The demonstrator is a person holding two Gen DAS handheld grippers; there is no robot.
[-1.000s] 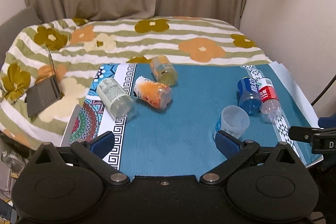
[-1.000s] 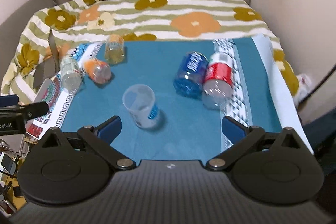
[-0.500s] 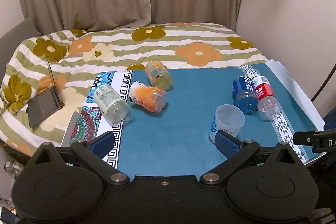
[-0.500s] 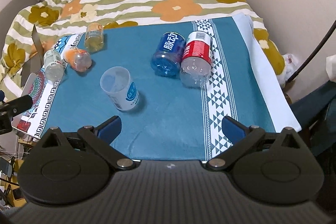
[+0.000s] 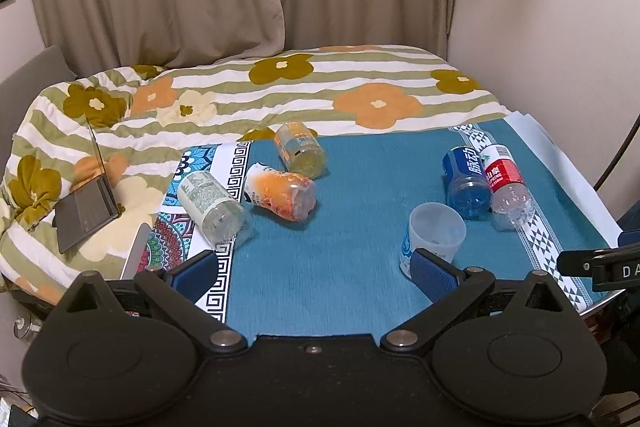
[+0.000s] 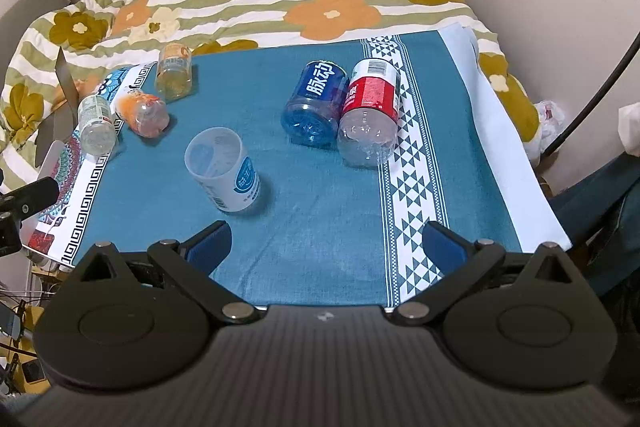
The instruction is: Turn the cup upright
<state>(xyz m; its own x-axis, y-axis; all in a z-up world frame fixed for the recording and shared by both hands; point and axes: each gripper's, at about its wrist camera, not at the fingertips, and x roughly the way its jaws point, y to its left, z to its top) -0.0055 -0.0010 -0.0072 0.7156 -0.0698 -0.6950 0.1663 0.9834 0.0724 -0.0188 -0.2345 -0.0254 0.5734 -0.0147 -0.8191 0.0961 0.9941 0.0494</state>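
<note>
The bed [image 5: 280, 95] with its flowered, striped cover fills the far half of both views; its near edge is hidden behind the bench [image 6: 320, 235], which carries a teal cloth. A laptop [image 5: 86, 203] lies on the bed at the left, cut off by the frame in the right wrist view.

The left tongs [image 5: 314, 273] stand wide, holding nothing. The right tongs [image 6: 326, 243] also stand wide, holding nothing.

Five bottles lie on their sides on the cloth. A blue bottle [image 6: 316, 103] and a red-labelled bottle [image 6: 370, 111] touch side by side; their caps point away and cannot be seen. An orange bottle [image 5: 282, 191], a yellow bottle [image 5: 300, 149] and a clear bottle [image 5: 212, 207] lie well apart from these, at the left.

The cup [image 6: 224, 169], translucent with a blue label, rests tipped on the cloth between the two bottle groups, mouth facing up and to the left. In the left wrist view the cup [image 5: 434, 235] is partly hidden behind one blue finger pad; whether they touch cannot be told.
</note>
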